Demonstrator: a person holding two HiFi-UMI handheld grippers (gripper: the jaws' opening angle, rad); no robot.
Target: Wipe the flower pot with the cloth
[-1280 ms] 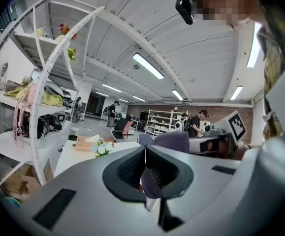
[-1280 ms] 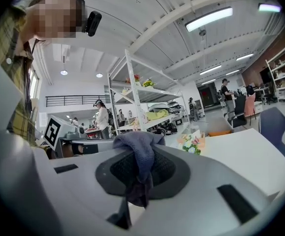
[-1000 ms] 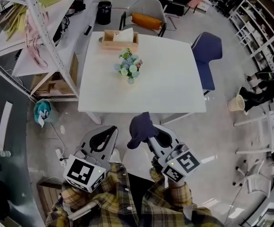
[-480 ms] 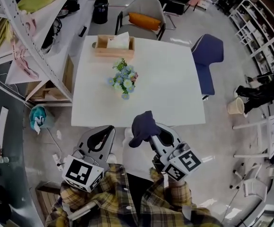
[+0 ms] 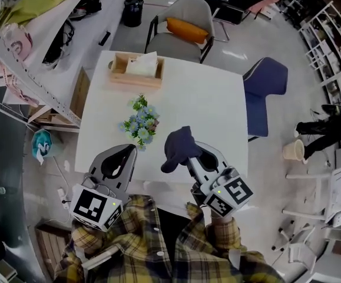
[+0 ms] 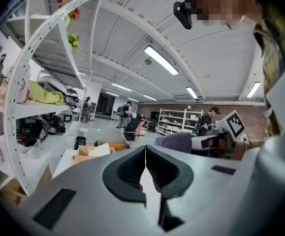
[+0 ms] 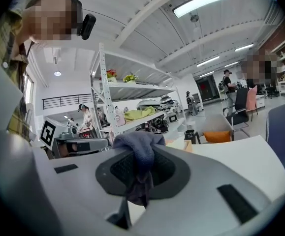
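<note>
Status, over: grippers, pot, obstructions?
Left gripper shut, empty. Right gripper shut on cloth. Flower pot on table, not yet touched. Nothing between cloth and pot.

white table [image 5: 201, 106] bears a flower pot [image 5: 139, 124] and wooden tissue box [image 5: 136, 70].

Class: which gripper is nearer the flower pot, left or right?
Left. The left gripper is just short of the flower pot; the right gripper, holding the cloth, is farther to its right.

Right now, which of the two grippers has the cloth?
The right gripper: its jaws are shut on the dark blue cloth, which bunches above them. The left gripper is shut with nothing between its jaws.
</note>
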